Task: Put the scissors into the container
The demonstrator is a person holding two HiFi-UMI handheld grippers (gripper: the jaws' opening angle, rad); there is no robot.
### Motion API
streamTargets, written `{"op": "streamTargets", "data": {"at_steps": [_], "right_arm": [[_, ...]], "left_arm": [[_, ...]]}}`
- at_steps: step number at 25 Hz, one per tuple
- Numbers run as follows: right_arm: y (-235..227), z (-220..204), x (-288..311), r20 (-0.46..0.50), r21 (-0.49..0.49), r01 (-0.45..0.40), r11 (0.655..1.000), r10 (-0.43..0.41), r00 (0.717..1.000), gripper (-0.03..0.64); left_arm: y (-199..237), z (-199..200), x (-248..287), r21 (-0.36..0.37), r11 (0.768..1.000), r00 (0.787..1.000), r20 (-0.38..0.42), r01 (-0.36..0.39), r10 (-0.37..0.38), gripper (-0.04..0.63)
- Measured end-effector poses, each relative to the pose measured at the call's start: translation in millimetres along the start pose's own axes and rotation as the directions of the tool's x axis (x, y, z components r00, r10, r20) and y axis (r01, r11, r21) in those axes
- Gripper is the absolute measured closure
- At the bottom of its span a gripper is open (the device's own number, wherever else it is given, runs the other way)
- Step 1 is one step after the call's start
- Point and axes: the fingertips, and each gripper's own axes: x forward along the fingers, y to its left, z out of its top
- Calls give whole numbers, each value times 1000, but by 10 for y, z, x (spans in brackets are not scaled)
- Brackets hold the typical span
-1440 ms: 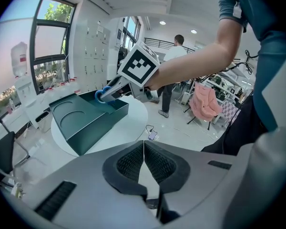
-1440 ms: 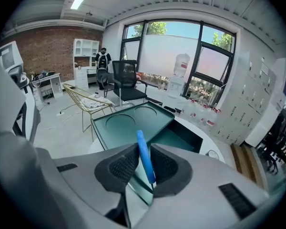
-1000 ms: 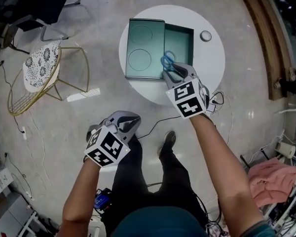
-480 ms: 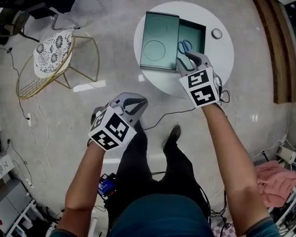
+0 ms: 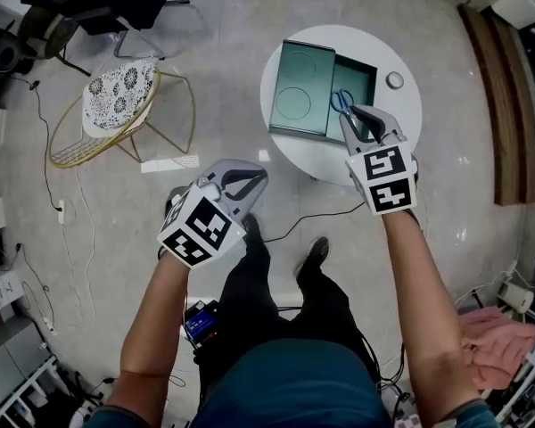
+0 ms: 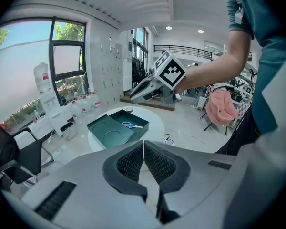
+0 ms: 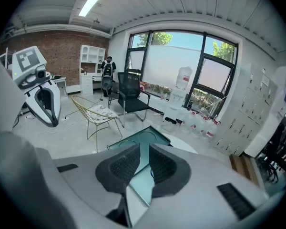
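Observation:
Blue-handled scissors (image 5: 341,101) (image 6: 130,125) lie inside the open green container (image 5: 362,71) (image 6: 144,119) on the round white table (image 5: 339,154). The container's lid (image 5: 300,96) lies over its left part. My right gripper (image 5: 364,119) hovers at the container's near right edge, just beside the scissors. Its jaws are closing, with a narrow gap and nothing between them. In the right gripper view the container (image 7: 142,144) shows beyond the pads. My left gripper (image 5: 241,182) hangs over the floor, well short of the table, pads pressed together and empty.
A small tape roll (image 5: 394,80) sits on the table's right side. A gold wire chair (image 5: 116,105) with a patterned cushion stands to the left. Cables trail on the floor by the table's foot. A wooden strip (image 5: 504,96) runs along the right.
My right gripper has drawn back a little from the scissors, which stay in the container, and its jaws have narrowed. The left gripper has hardly moved.

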Motion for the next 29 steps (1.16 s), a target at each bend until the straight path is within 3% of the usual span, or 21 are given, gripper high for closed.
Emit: {"op": "streamTargets", "data": {"at_steps": [8,15,29], "right_arm": [[207,415,-916,82,7,-4,1000,3,997,578],[436,390,-1680,87,35,-5,999,2,996,578],[715,205,-2602,53,96,33,995,-38,998,579]], "left_arm": [[-8,363,-519,25,998,997,55,-63,62,577],[-102,602,-967,42,994,991,94,-98,94,577],[-820,844,-1400,97,995,995,101,-24,15,577]]}}
